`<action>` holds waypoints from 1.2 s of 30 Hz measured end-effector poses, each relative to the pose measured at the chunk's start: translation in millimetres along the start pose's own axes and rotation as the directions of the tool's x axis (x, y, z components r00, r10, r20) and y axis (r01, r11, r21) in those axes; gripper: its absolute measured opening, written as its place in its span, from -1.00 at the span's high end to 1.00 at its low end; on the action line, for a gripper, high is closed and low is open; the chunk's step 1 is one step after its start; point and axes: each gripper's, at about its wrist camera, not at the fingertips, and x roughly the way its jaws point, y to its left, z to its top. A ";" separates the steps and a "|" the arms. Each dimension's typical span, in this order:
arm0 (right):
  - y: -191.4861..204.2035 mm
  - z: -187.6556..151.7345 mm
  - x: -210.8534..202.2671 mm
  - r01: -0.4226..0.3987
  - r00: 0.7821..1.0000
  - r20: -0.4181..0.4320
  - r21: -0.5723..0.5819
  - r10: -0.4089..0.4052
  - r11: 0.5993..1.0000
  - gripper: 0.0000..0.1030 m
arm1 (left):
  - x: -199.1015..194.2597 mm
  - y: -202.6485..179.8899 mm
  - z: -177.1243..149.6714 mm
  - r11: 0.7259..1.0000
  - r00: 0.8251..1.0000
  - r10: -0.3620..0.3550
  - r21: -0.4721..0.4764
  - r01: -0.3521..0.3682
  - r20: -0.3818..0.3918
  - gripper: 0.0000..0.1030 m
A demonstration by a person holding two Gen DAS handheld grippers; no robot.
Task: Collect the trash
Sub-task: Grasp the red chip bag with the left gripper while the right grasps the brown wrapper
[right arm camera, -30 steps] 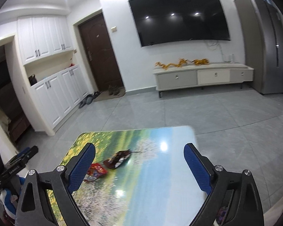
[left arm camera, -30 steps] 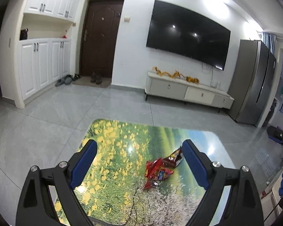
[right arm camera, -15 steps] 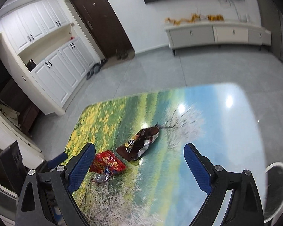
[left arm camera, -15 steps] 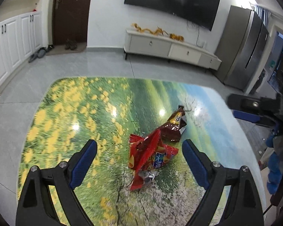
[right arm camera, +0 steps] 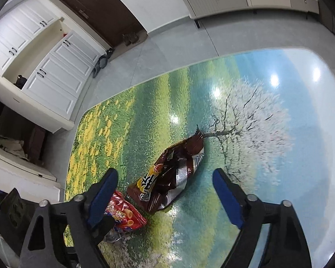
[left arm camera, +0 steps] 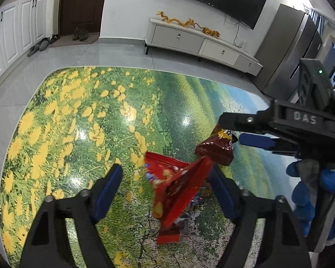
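Note:
A crumpled red snack wrapper (left arm camera: pixel 178 189) lies on the landscape-print table (left arm camera: pixel 78 122); my left gripper (left arm camera: pixel 165 178) is open with its jaws either side of it, just above it. A dark brown snack wrapper (right arm camera: pixel 169 174) lies beside it to the right; my right gripper (right arm camera: pixel 165 181) is open and straddles it from above. The red wrapper also shows by the right gripper's left finger (right arm camera: pixel 122 214). The right gripper appears in the left wrist view (left arm camera: pixel 256 134), over the brown wrapper (left arm camera: pixel 216 147).
The table's far edge (right arm camera: pixel 234 55) meets grey tiled floor. A white TV cabinet (left arm camera: pixel 201 42) stands under a wall TV, a grey fridge (left arm camera: pixel 294 55) at right, white cupboards (right arm camera: pixel 55 71) and a dark door at left.
Both grippers have tilted down and moved in low over the table. The left one now brackets the red wrapper, the right one the brown wrapper. Both stay open.

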 end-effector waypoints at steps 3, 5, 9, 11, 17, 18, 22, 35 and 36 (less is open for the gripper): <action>0.1 -2.0 2.7 -0.009 1.000 -0.009 -0.003 0.009 1.000 -0.27 | 2.0 2.7 -3.4 1.000 1.000 -0.011 -0.014 0.011 -0.009 0.03; 0.9 -1.3 5.6 -0.019 1.000 -0.016 -0.005 0.019 1.000 -0.01 | 2.4 3.1 -6.5 1.000 1.000 -0.012 -0.020 0.012 -0.012 0.22; 0.1 -6.1 6.6 -0.074 0.997 -0.020 -0.014 0.074 0.997 0.32 | -5.4 1.7 -11.0 1.000 1.000 -0.014 -0.024 0.014 0.005 0.42; -0.9 -9.2 3.3 -0.099 0.995 -0.015 -0.017 0.098 0.995 0.48 | -12.4 1.3 -13.3 1.000 1.000 -0.010 -0.029 0.011 0.017 0.46; -2.6 -21.8 -24.1 -0.166 0.986 0.019 -0.039 0.167 0.985 0.61 | -37.2 2.6 -18.5 0.999 0.999 0.015 -0.053 -0.012 0.050 0.46; -2.6 -25.1 -32.1 -0.176 0.984 0.029 -0.044 0.177 0.983 0.61 | -42.6 0.7 -19.4 0.999 0.998 0.019 -0.052 -0.016 0.056 0.46; -1.3 -35.9 -64.0 -0.190 0.978 0.072 -0.076 0.195 0.979 0.62 | -66.0 -7.5 -19.1 0.999 0.996 0.031 -0.046 -0.027 0.089 0.47; 12.3 -68.6 -219.5 -0.140 0.921 0.316 -0.272 0.226 0.952 0.62 | -152.3 -71.7 -7.4 0.999 0.971 0.013 0.035 -0.022 0.240 0.47; 11.9 -72.8 -229.7 -0.131 0.916 0.333 -0.282 0.225 0.950 0.62 | -156.5 -79.4 -6.0 0.999 0.969 0.009 0.048 -0.021 0.248 0.47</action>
